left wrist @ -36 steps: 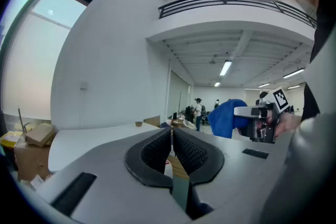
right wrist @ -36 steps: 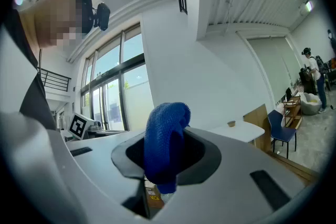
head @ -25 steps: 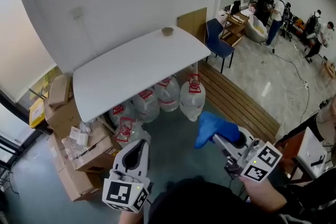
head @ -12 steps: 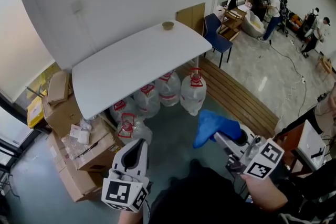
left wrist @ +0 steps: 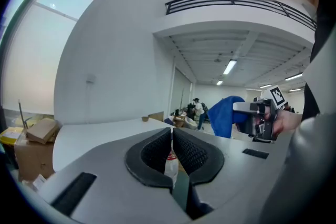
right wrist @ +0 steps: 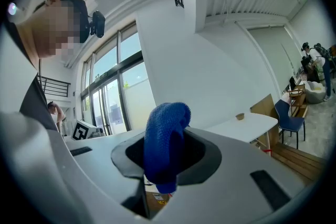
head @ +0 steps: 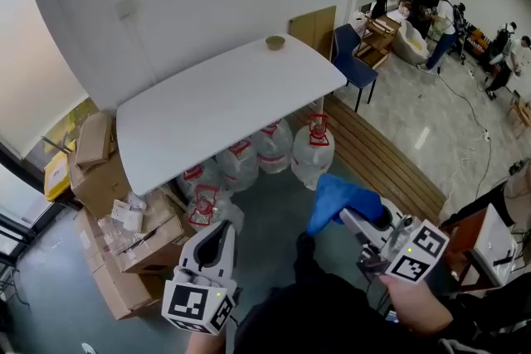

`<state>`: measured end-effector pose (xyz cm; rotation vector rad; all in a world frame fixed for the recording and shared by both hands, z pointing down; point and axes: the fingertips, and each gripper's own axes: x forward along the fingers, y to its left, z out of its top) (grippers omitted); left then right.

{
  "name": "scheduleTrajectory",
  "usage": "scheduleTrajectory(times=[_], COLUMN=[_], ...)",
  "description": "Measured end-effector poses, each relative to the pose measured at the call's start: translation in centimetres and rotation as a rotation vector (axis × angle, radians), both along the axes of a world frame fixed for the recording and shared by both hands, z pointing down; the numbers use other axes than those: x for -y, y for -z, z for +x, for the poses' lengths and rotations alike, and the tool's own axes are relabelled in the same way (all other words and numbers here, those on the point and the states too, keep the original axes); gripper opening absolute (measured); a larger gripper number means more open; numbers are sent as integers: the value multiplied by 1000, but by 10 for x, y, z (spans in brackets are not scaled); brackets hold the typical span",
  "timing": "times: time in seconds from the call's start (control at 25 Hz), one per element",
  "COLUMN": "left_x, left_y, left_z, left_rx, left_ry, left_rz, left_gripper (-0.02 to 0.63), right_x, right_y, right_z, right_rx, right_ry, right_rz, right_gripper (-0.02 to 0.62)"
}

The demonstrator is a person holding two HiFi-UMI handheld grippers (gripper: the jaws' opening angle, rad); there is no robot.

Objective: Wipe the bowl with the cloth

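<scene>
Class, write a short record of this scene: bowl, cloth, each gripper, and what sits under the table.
bowl: small, on the white table's far corner, away from both grippers
cloth: blue, clamped in the right gripper
left gripper: fingers shut, nothing held
under table: large water jugs
wiping: not yet begun

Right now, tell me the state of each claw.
Left claw: shut, empty.
Right claw: shut on the cloth.
</scene>
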<state>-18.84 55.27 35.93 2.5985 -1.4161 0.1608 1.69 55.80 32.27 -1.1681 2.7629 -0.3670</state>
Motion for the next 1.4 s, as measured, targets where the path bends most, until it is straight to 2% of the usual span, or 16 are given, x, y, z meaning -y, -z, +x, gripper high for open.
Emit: scheduleTrajectory(times=[0.2, 0.68, 0.92, 1.2, 1.4], left_x=[54, 190, 234, 267, 303], left_y=[2, 17, 17, 9, -2], left_z=[26, 115, 151, 166, 163], left_rx=[28, 68, 81, 92, 81], left_ry=[-3, 1, 2, -5, -3], left_rz=[3, -1, -11, -29, -39], left_gripper=[25, 25, 25, 25, 25], right_x=[52, 186, 225, 253, 287], right_y=[-3, 1, -7, -17, -21], right_z=[23, 113, 141, 160, 160], right_rx=[17, 43, 62, 89, 84], right_ry=[13, 26, 52, 47, 41], right_rz=[-6, -21, -45, -65, -71], right_gripper=[77, 77, 77, 77, 77])
